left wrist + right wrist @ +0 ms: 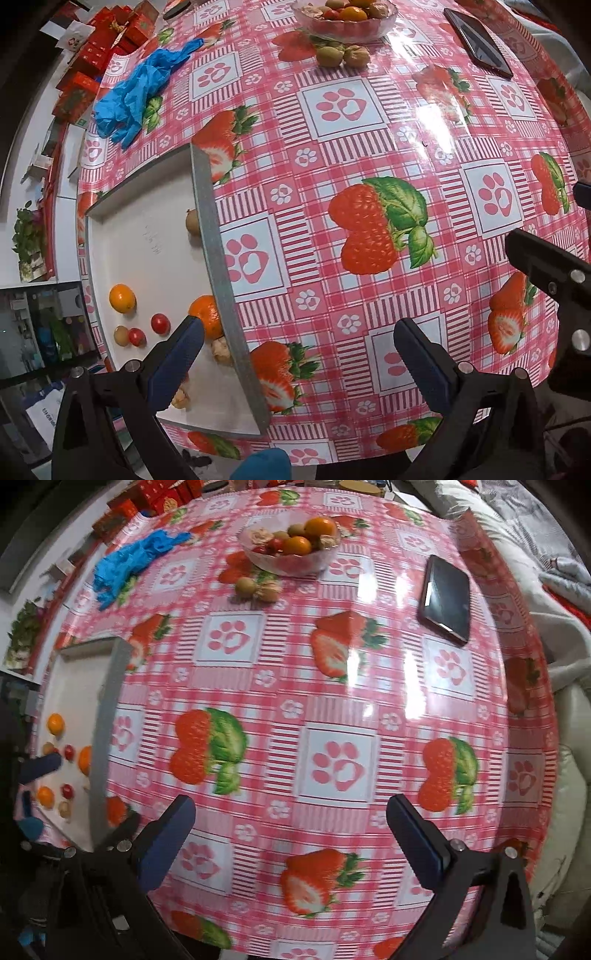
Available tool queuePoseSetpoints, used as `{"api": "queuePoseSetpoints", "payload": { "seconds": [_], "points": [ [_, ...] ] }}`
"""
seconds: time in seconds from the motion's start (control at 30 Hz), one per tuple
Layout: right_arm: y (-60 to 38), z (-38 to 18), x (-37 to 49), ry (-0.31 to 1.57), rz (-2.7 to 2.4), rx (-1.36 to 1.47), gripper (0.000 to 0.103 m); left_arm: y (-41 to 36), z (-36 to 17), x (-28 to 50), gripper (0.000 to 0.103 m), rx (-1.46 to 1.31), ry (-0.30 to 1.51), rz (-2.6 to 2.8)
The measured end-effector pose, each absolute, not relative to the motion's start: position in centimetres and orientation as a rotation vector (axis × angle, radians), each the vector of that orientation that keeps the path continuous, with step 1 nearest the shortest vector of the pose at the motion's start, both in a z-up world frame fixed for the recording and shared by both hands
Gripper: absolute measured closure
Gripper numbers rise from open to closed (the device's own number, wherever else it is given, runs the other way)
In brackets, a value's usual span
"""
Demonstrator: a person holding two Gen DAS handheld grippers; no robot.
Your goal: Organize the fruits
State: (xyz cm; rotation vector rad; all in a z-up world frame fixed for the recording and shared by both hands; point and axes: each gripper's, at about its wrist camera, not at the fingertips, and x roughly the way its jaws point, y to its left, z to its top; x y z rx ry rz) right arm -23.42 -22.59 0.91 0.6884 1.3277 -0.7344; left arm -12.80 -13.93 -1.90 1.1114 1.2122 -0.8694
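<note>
A glass bowl of mixed fruit stands at the far side of the table; its rim also shows in the left wrist view. A green fruit and a walnut lie just in front of it. At the left, a white tray holds oranges, cherry tomatoes, walnuts and a small brown fruit. My left gripper is open, one finger over the tray's near corner. My right gripper is open over bare tablecloth, nothing between its fingers.
A black phone lies at the table's far right. Blue gloves are crumpled at the far left, with red boxes beyond them. The tray's grey wall stands up along its right side. A white sofa borders the table's right edge.
</note>
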Motion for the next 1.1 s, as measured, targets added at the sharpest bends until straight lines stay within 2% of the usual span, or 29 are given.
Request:
{"api": "queuePoseSetpoints", "payload": {
  "seconds": [0.37,0.73,1.1],
  "points": [
    [-24.2,-1.6,-26.9,1.338,-0.746,0.77,0.0,-16.4,-3.0,-14.4,0.0,1.13,1.223,-0.876],
    [-26.2,-7.4,-36.3,1.445,-0.873,0.872,0.0,-19.7,-4.5,-16.2,0.0,1.137,1.215,-0.882],
    [-26.8,-8.2,-39.0,1.433,-0.878,0.907,0.0,-20.8,-4.8,-17.8,0.0,1.17,1.162,-0.849]
  ]
}}
